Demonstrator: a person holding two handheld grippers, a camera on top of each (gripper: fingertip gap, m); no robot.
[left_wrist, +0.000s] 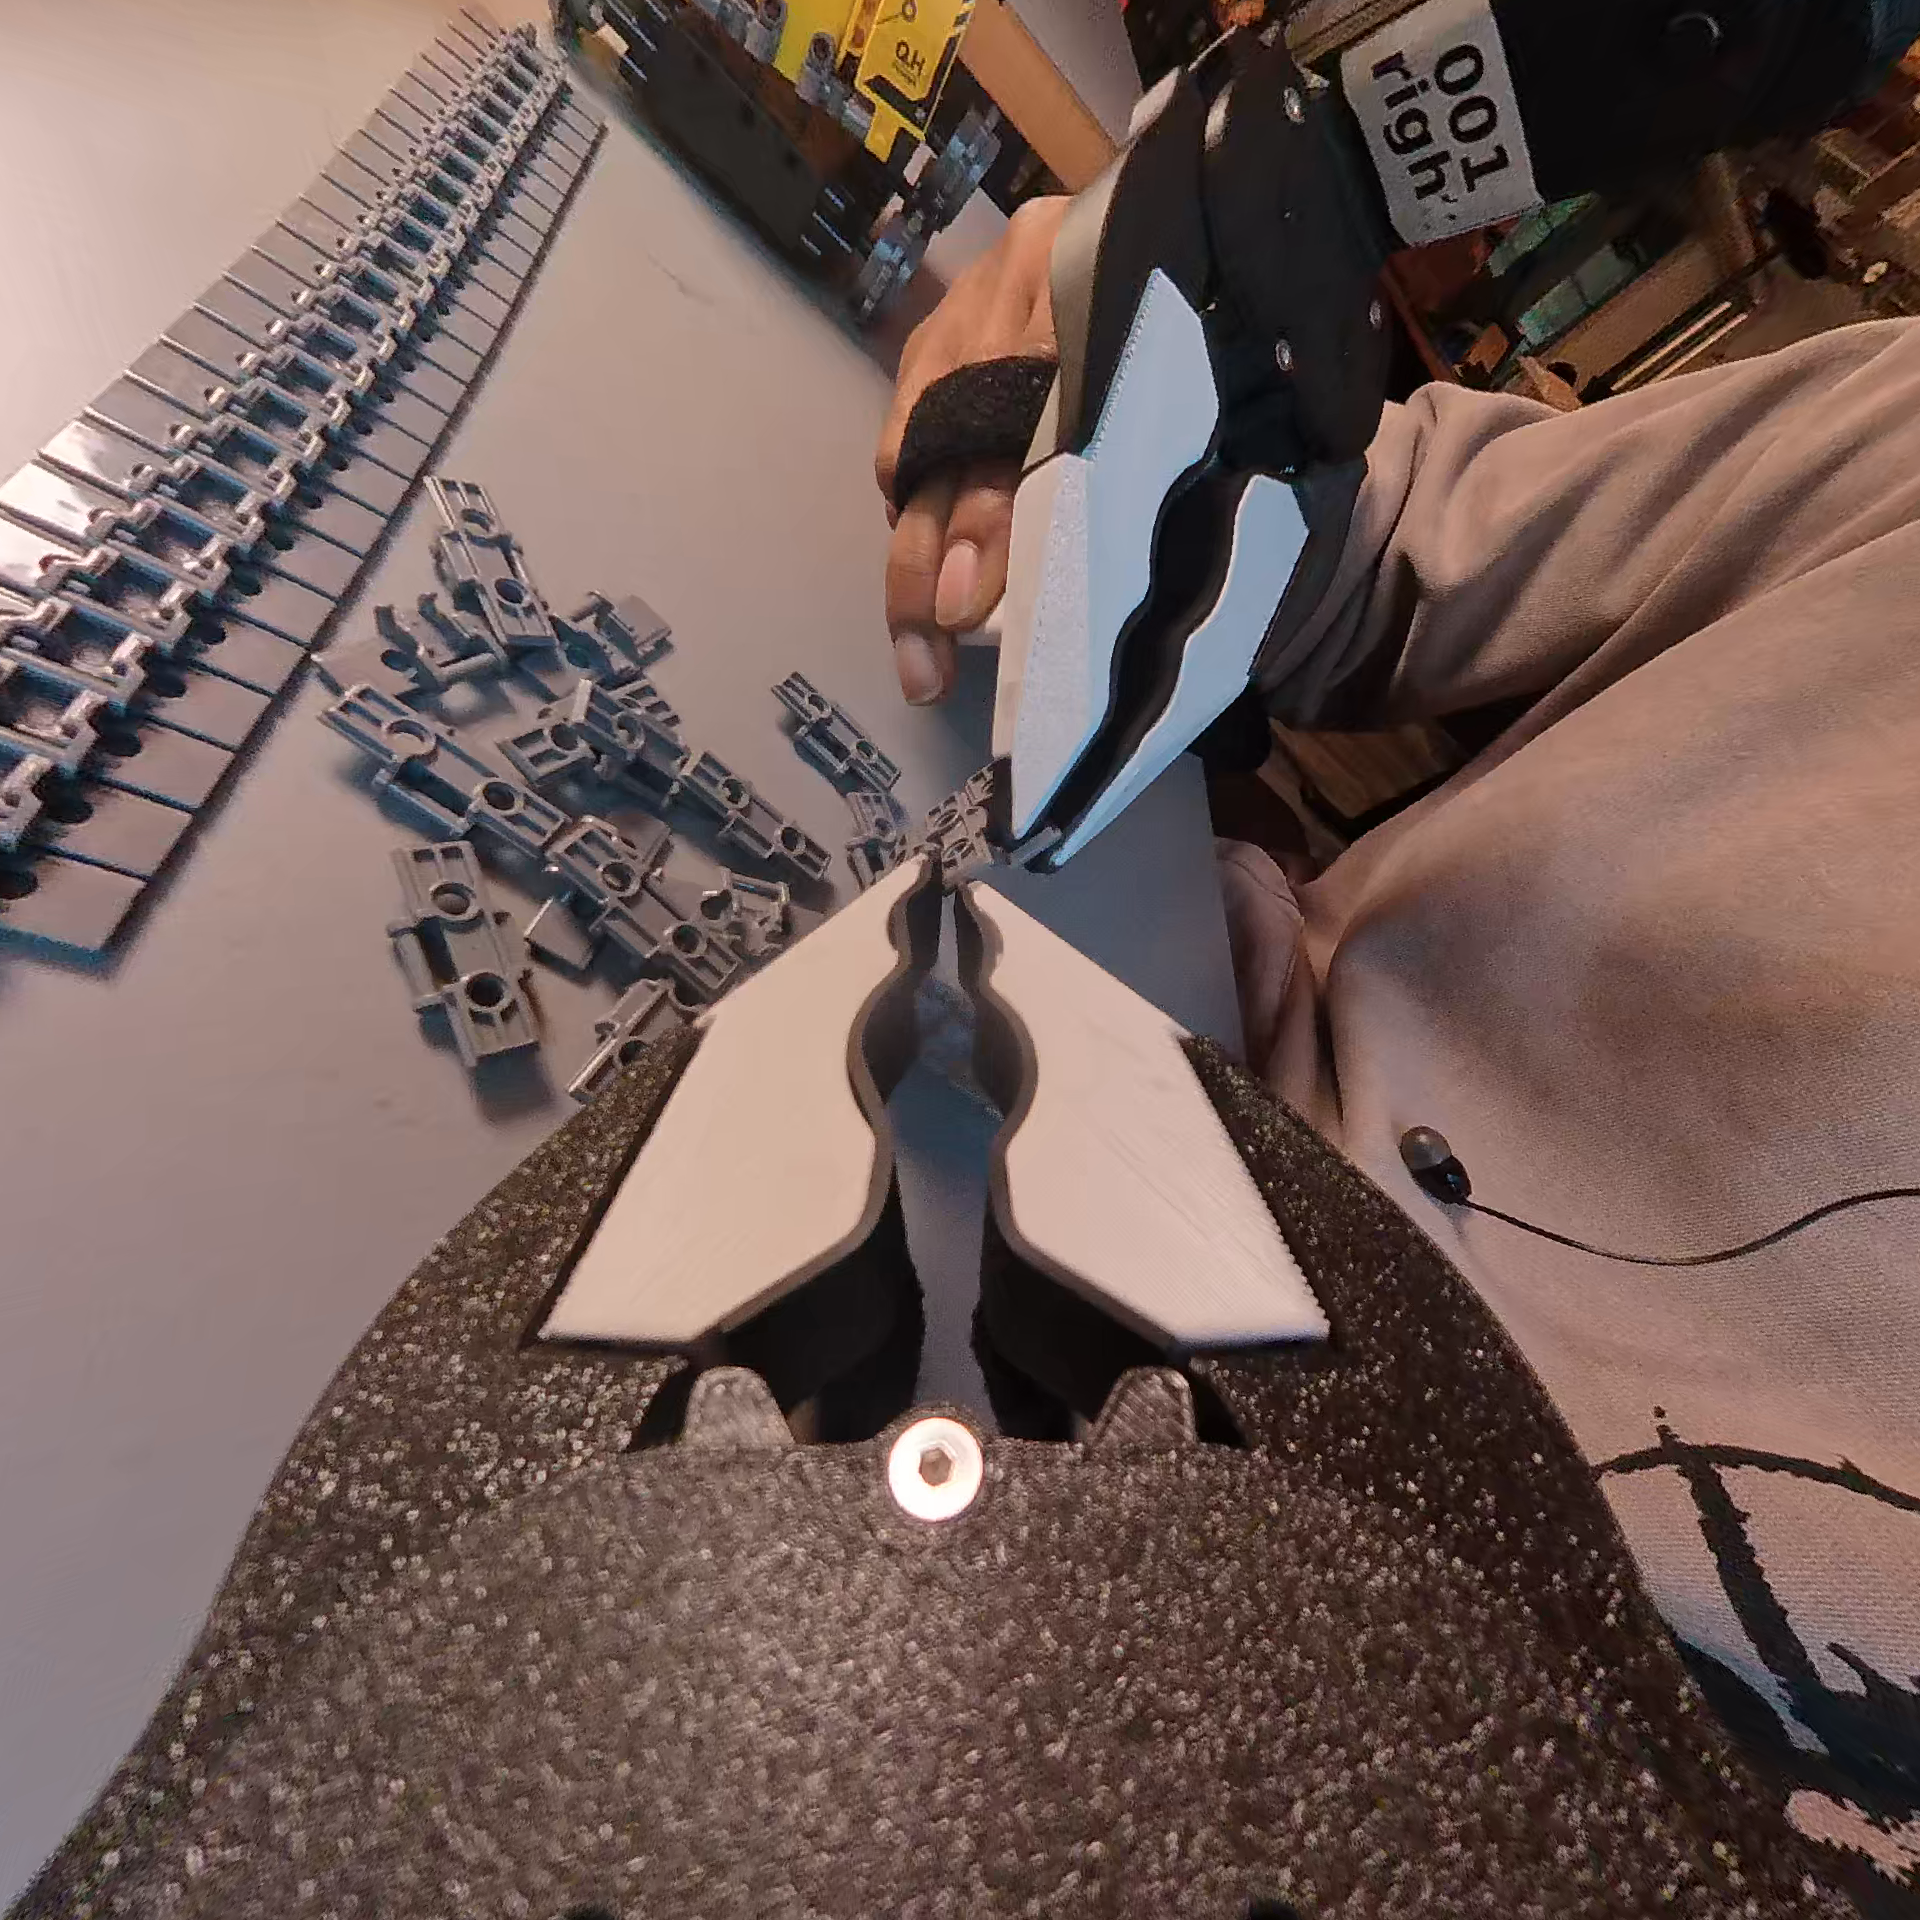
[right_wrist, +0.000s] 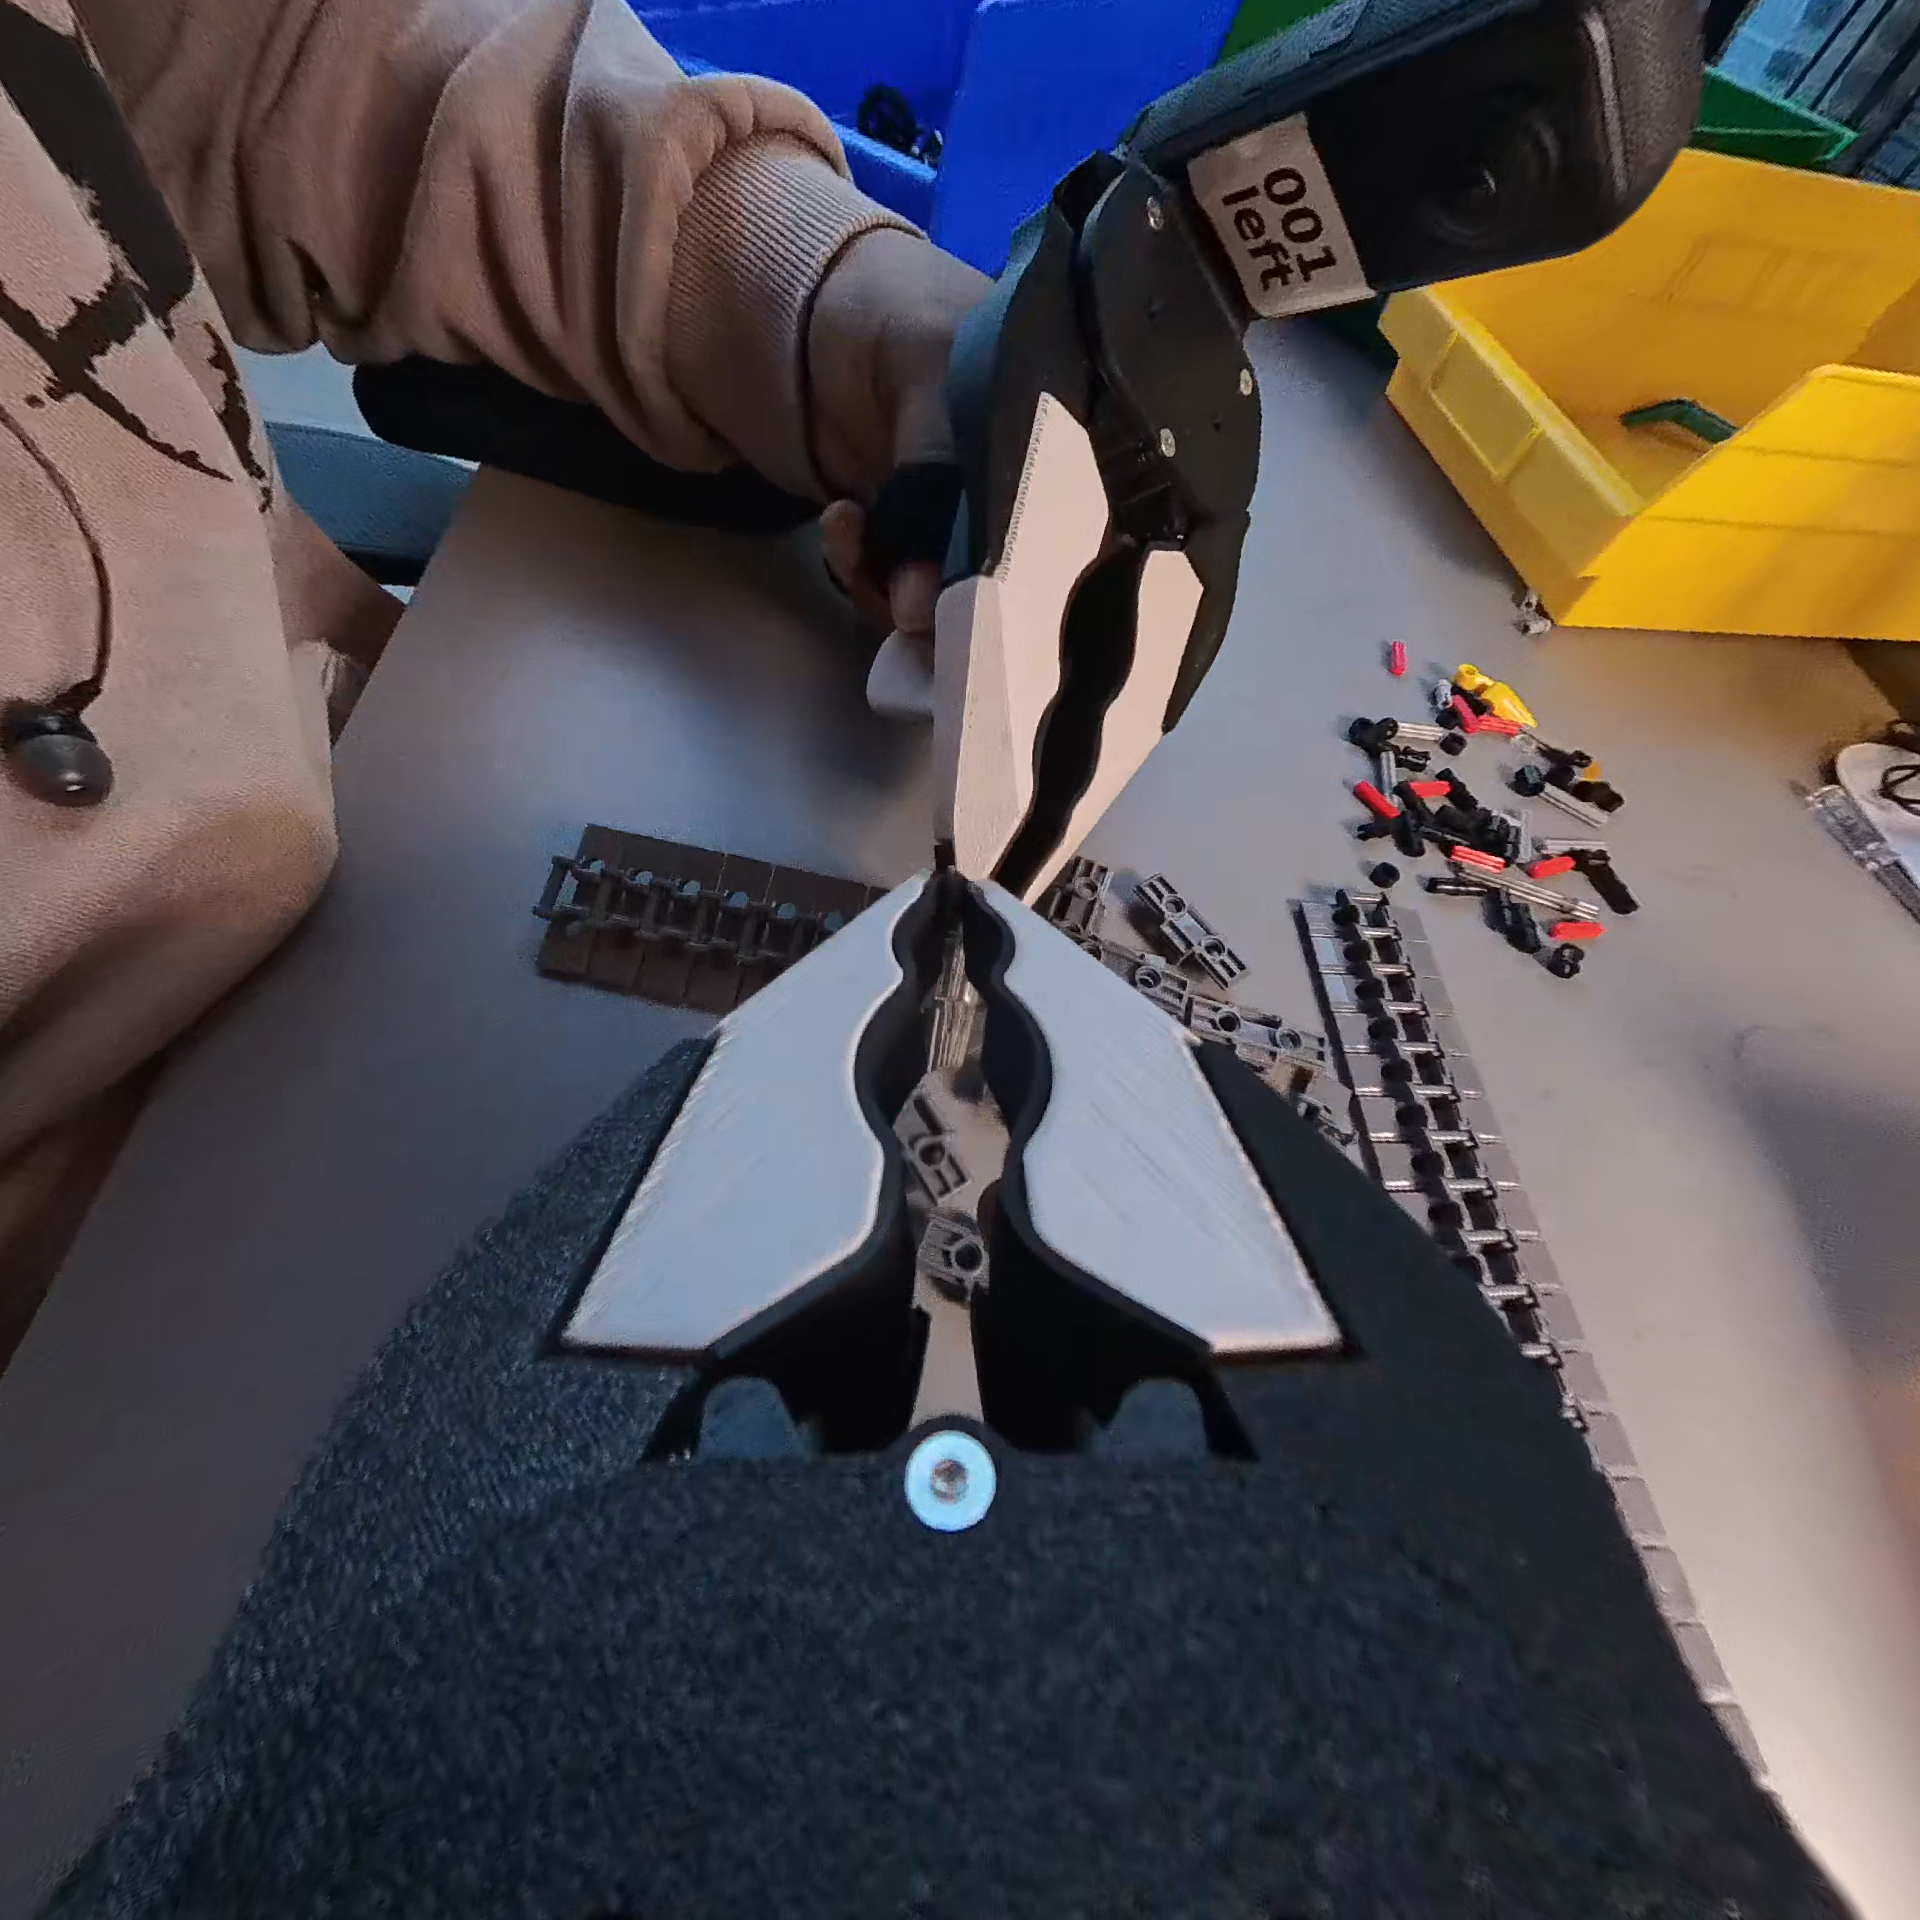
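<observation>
Both grippers meet tip to tip above the grey table. My left gripper (left_wrist: 943, 881) is shut on one end of a small grey track link (left_wrist: 954, 823). My right gripper (left_wrist: 1029, 847) comes down from the upper right and is shut on the link's other end. In the right wrist view, my right gripper (right_wrist: 945, 896) is closed on the dark link (right_wrist: 943, 860), and the left gripper (right_wrist: 971, 852) reaches down to the same spot. Most of the link is hidden by the fingertips. A pile of loose grey links (left_wrist: 582, 790) lies on the table just left of the grippers.
A long assembled track chain (left_wrist: 208, 468) runs along the far left and also shows in the right wrist view (right_wrist: 1434, 1122). A short track segment (right_wrist: 707, 920), small black and red pins (right_wrist: 1486, 821) and yellow bins (right_wrist: 1683, 416) are there too. The person's sleeve and body are close by. Both grippers' tips are close together, under 4 cm apart.
</observation>
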